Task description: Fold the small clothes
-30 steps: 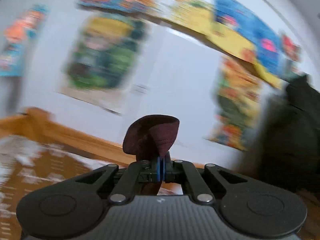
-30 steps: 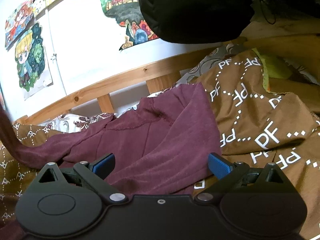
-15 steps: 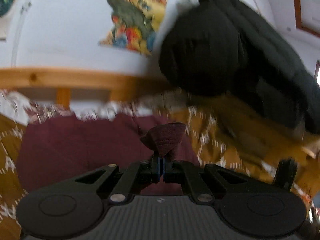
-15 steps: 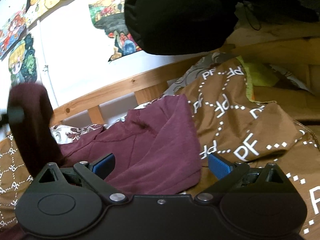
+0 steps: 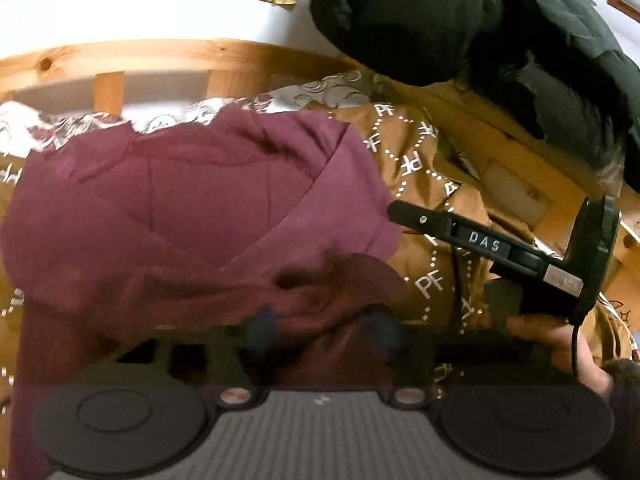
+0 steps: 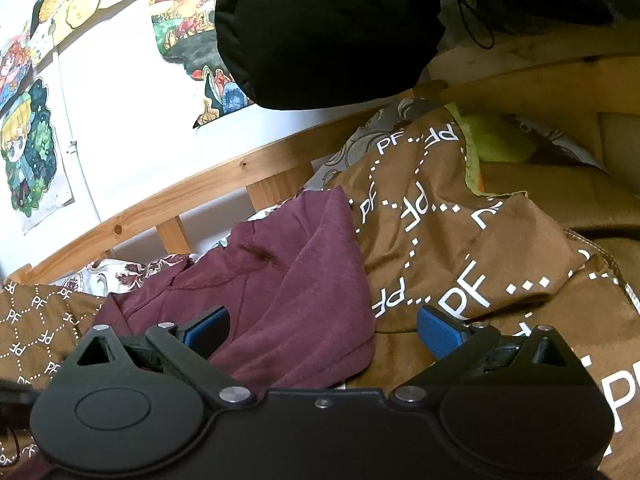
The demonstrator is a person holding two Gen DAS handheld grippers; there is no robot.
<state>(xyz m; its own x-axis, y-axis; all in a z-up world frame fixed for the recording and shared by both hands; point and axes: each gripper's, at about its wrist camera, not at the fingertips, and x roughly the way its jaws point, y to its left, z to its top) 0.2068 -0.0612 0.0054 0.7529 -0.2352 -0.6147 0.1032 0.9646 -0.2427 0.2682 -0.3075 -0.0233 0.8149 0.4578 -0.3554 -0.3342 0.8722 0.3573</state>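
Observation:
A maroon garment [image 5: 192, 208] lies spread on a brown "PF" blanket [image 5: 424, 168], with a folded flap across its right side. My left gripper [image 5: 320, 332] is low over the garment's near edge; its blurred blue pads stand apart, open, with maroon cloth bunched between them. My right gripper [image 6: 320, 336] is open and empty, its blue pads [image 6: 438, 334] wide apart over the garment's [image 6: 288, 296] right edge. The right gripper also shows in the left wrist view [image 5: 520, 256], beside the garment.
A wooden bed rail [image 5: 160, 56] runs behind the blanket [image 6: 460, 240]. A black jacket [image 5: 460, 28] hangs above right, also in the right view [image 6: 328, 28]. Posters [image 6: 28, 148] hang on the white wall. A green cloth [image 6: 500, 140] lies under the blanket's far edge.
My left gripper carried a pinched maroon sleeve rightward and down onto the garment, then its pads opened. My right gripper stayed open and shifted slightly right.

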